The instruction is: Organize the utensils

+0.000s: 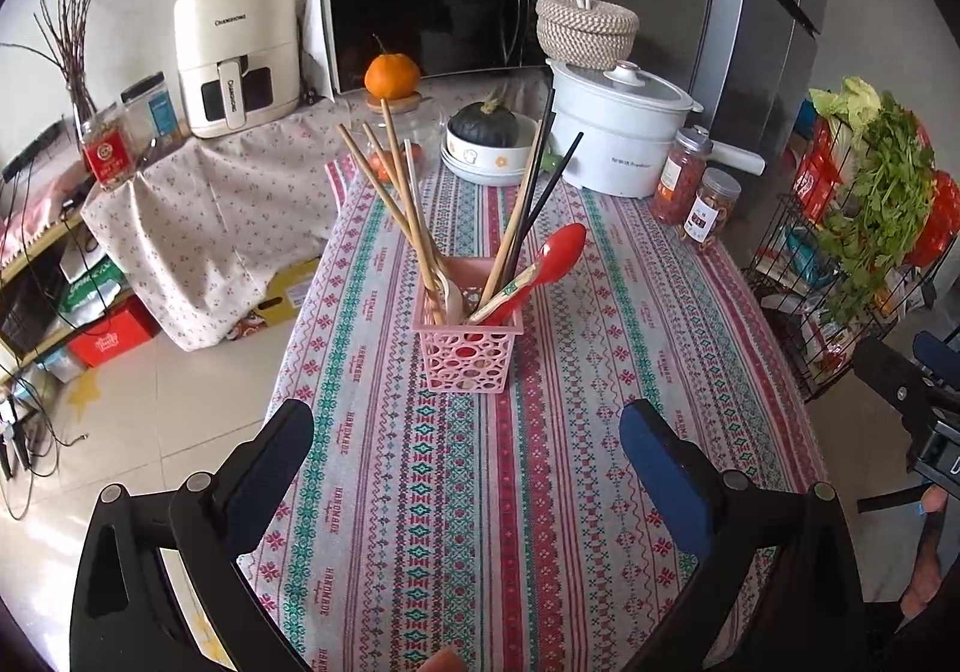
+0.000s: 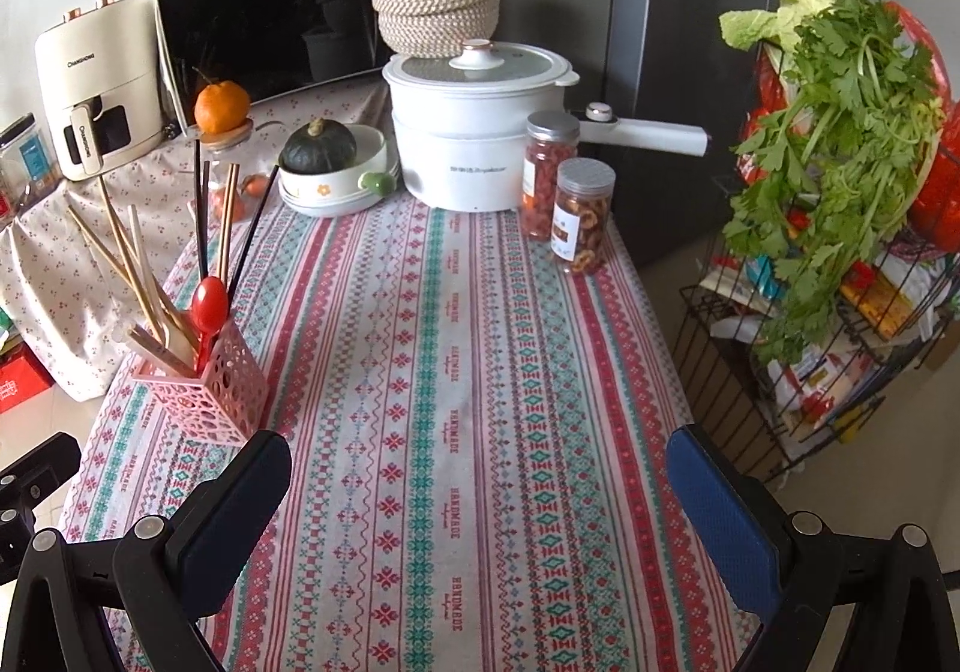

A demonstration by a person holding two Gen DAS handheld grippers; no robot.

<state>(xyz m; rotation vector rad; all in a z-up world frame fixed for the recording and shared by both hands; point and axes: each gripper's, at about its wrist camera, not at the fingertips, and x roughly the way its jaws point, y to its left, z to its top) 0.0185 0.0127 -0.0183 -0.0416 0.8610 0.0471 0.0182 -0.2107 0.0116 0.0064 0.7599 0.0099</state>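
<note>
Nearest to us, the left gripper [image 1: 465, 426] hangs above the near part of the tabletop [image 1: 540, 492] with its jaws spread wide and nothing between them; the right gripper [image 2: 477, 462] is likewise wide open and empty, its blue pads [image 2: 726, 510] framing bare patterned cloth. We read this as a resting posture: neither tool is close enough to any utensil to be mid-grasp.

Just beyond the left gripper stands the pink perforated caddy [image 1: 468, 336], upright on the cloth and, in the right wrist view, off to the left side of the tabletop. It holds the task's things: wooden chopsticks [image 1: 390, 192] fanned to the left, dark chopsticks [image 1: 552, 174] leaning right, and a red spoon [image 1: 552, 258] propped bowl-up against the rim. A pale utensil sits low inside; we cannot tell what kind. The long handles lean outward because the caddy is short, so its rim alone supports them. No utensil lies loose on the cloth, which we judge to mean the sorting is largely done.

Farther back, set clear of the working area, are two jars [image 2: 567, 198], a white electric pot [image 2: 474, 132] and a bowl holding a dark squash [image 2: 318, 147].
</note>
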